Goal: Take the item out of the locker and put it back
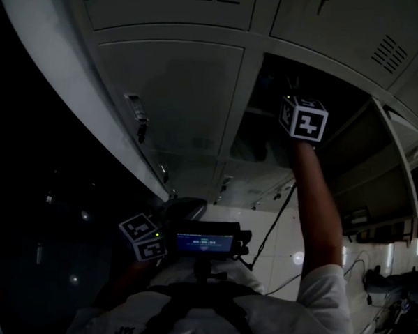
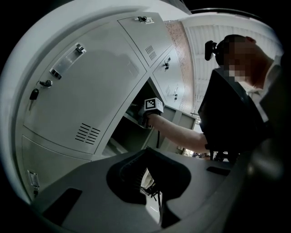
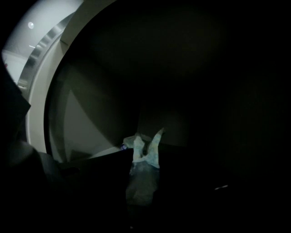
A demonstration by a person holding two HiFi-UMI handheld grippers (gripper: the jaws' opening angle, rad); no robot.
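deep in one locker (image 1: 265, 139), the right hand-held gripper (image 3: 143, 175) pinches one item (image 3: 146, 148).

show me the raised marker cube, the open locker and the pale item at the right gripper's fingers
marker cube (image 1: 304, 118), head view, on its patterned front face
open locker (image 2: 129, 136), left gripper view, on its inner wall
pale item (image 3: 143, 169), right gripper view, on its crumpled middle

Two hand-held grippers (image 2: 152, 182) (image 1: 302, 117), one open locker compartment (image 1: 261, 141), one pale crumpled item (image 3: 144, 157).
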